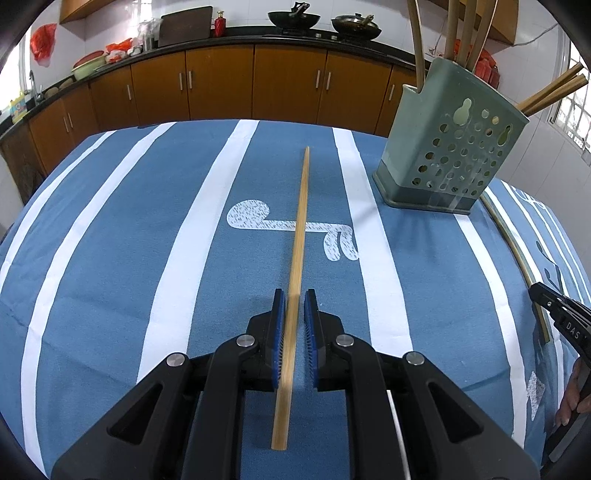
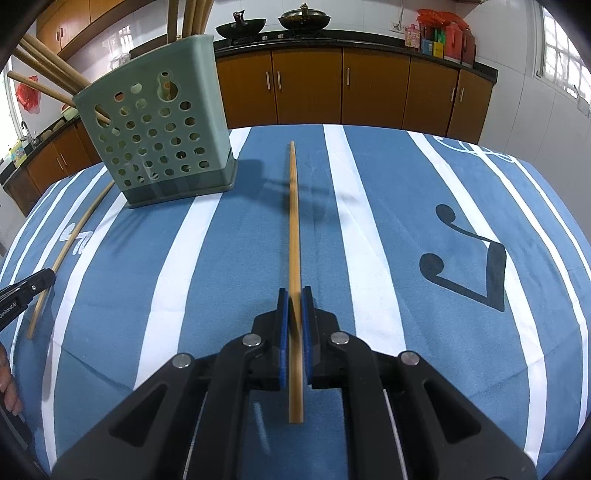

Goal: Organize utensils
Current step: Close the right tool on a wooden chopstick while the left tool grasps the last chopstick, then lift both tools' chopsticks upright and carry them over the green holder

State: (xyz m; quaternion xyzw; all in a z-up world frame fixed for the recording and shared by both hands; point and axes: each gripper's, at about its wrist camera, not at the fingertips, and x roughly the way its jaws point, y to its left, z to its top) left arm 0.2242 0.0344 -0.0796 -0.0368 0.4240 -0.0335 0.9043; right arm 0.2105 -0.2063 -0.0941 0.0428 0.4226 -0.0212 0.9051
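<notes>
A green perforated utensil holder [image 1: 448, 147] stands on the blue striped tablecloth and holds several wooden utensils; it also shows in the right wrist view [image 2: 162, 136]. A bamboo chopstick [image 1: 297, 251] lies on the cloth between the fingers of my left gripper [image 1: 294, 304], with a small gap on the right side. My right gripper [image 2: 294, 301] is shut on a second bamboo chopstick [image 2: 293, 229], which points away over the cloth. Each chopstick shows in the other view, at the left [image 2: 62, 254] and at the right [image 1: 517, 251].
The table [image 1: 110, 258] has a blue cloth with white stripes and music notes. Behind it runs a kitchen counter [image 1: 221, 40] with brown cabinets, two woks [image 1: 293, 18] and containers. The opposite gripper's tip shows at each view's edge [image 1: 546, 299] [image 2: 33, 284].
</notes>
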